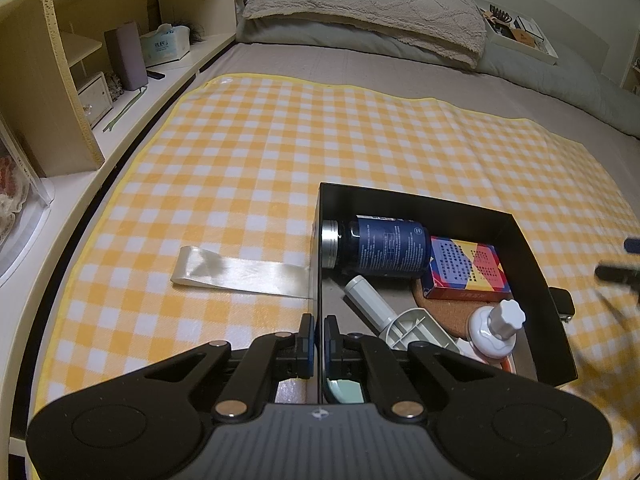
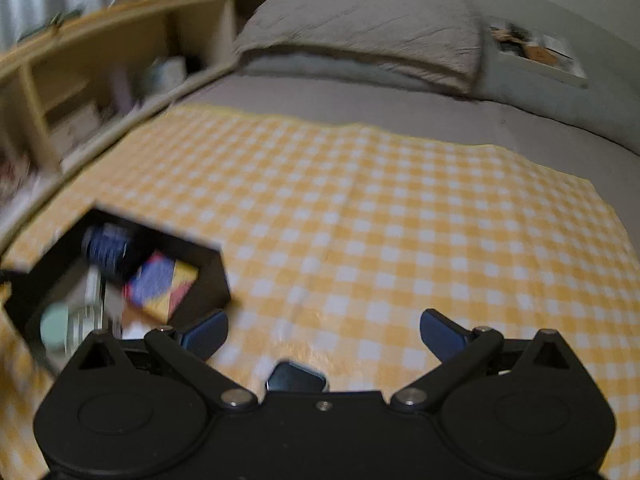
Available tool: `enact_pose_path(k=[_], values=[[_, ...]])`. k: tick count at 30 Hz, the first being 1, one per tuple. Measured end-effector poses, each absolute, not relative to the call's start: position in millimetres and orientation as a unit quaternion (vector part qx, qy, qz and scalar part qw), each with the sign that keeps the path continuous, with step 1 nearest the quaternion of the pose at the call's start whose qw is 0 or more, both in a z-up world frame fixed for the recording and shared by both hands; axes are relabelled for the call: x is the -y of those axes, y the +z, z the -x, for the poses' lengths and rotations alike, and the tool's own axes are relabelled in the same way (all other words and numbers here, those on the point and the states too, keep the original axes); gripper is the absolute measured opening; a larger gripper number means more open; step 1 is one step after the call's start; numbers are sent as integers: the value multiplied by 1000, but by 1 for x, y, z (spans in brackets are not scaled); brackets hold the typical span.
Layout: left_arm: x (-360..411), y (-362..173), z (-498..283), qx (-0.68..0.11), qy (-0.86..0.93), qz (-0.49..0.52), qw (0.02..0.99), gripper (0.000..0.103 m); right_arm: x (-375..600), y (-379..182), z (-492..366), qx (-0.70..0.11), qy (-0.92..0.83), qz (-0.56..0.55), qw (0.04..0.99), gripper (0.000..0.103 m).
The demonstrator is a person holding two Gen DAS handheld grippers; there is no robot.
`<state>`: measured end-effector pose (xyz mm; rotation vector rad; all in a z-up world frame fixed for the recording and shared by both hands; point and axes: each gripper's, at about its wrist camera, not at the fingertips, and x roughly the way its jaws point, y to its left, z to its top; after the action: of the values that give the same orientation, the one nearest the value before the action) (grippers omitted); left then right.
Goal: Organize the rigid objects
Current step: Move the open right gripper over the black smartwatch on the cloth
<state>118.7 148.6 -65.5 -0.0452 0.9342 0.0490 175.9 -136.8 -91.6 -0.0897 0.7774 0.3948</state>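
Setting: bed with grey sheet, overlaid by 1 yellow-and-white checked cloth whose far edge runs below the pillow and whose left edge lies along the wooden bedside shelf. Open room: the far and left stretches of the cloth are bare save for 1 pale ribbon strip lying flat, its right end meeting the left wall of the black box. Left tongs: pressed together on the thin left wall of the black box at its near end, 1 pad on either side of the wall. Right tongs: spread wide, nothing between them, above bare checked cloth to the right of the box; the view is blurred. Just near of them, against the gripper body, sits 1 small dark rounded object, kind not discernible. Box contents, 5 items legible: 1 dark blue bottle with silver cap, on its side along the far wall; 1 multicoloured card box to its right, resting partly on 1 round cork coaster; 1 pale grey tube-shaped item lying diagonally; 1 white pump bottle at the near right. Outside the right wall: 1 small black object on the cloth. Far right on the bed: 1 white tray of small goods.
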Motion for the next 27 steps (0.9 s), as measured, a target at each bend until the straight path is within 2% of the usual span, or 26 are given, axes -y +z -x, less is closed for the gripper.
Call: enact_pose_path(k=[4,13,22,27], values=[[-149,-66,-119,-450,23,22,892,5,127,-113,-171,-396,197,108,890,103],[-149,-66,-117,-450,23,24,892,5,121,-159,-175,-445,197,181,855,103],[-150,-66,-117,-450,23,24,892,5,139,-160,-198,-460,140,142,865,103],[-149,-66,-117,-450,23,23,892,5,136,-149,-201,-455,195,120,860,103]])
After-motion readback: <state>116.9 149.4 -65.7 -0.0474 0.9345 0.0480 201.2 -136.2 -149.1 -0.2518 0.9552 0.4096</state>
